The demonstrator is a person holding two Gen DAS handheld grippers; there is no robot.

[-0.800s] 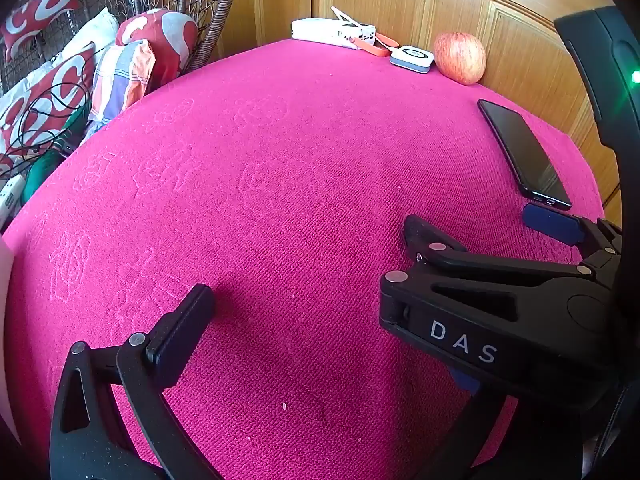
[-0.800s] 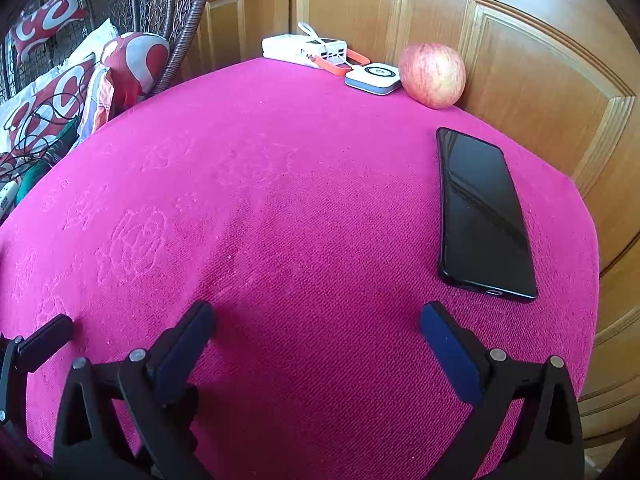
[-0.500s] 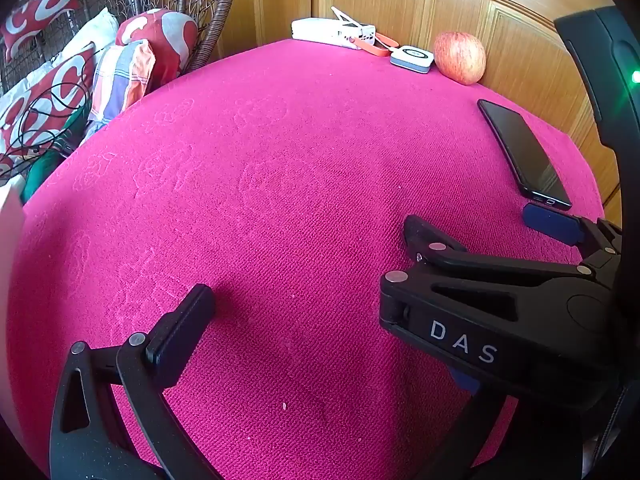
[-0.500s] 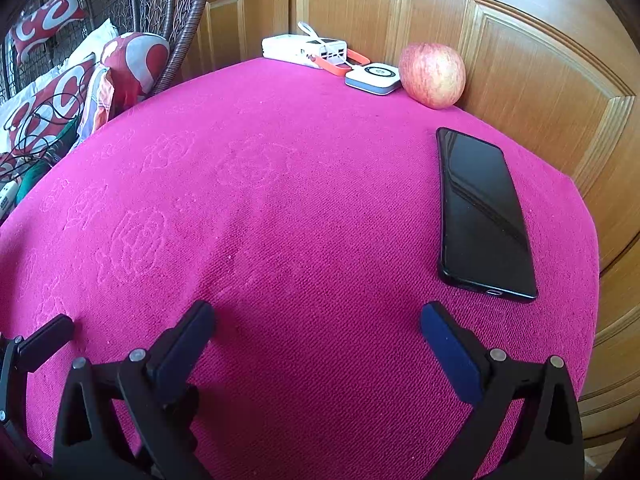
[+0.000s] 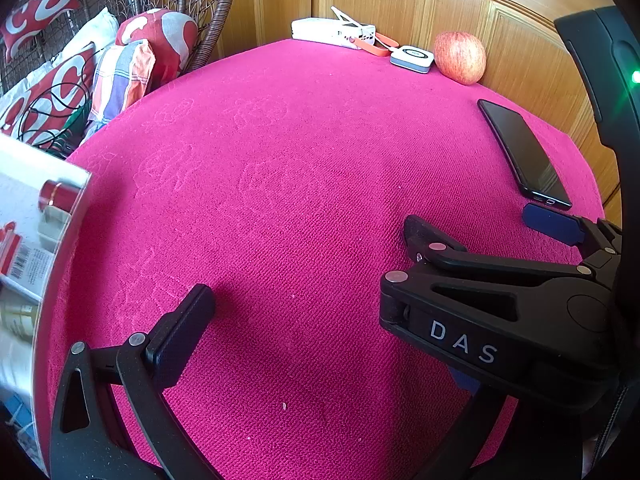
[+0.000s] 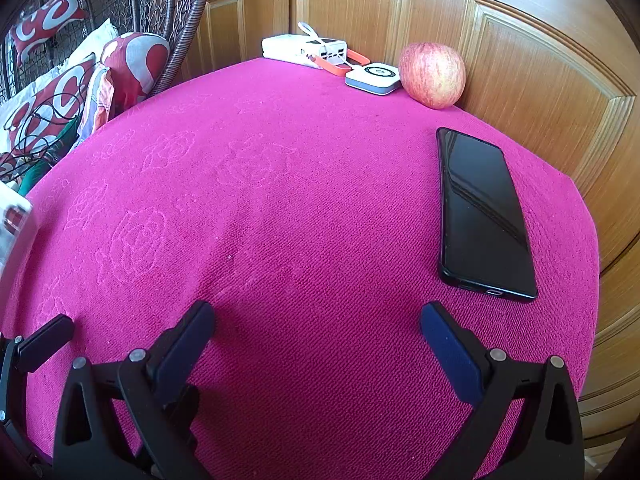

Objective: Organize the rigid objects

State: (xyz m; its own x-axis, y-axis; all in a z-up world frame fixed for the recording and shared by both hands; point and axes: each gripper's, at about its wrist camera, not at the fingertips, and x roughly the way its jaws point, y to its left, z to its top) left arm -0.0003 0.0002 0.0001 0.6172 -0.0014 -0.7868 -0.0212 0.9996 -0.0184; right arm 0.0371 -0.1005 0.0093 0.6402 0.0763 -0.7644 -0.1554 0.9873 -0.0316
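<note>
A black phone (image 6: 480, 212) (image 5: 524, 156) lies screen up on the right of the magenta cloth table (image 6: 280, 200). Along the far edge sit a white power bank (image 6: 304, 50) with an orange strap, a small white and blue square device (image 6: 374, 78) and a red apple (image 6: 432, 74). My right gripper (image 6: 316, 320) stands open over bare cloth, the phone's near end just beyond its right finger. My left gripper (image 5: 320, 332) is open too. Its right finger is hidden behind the right gripper's body (image 5: 500, 312), which crosses in front of it.
A clear plastic box (image 5: 32, 240) (image 6: 12, 220) with packaged items pokes in at the left table edge. Wooden panelled doors (image 6: 540, 80) rise right behind the table. A wicker chair with red and white cushions (image 5: 48, 88) stands at the far left.
The clear box has come into view at the left edge of the table. Both grippers stay where they were, open.
</note>
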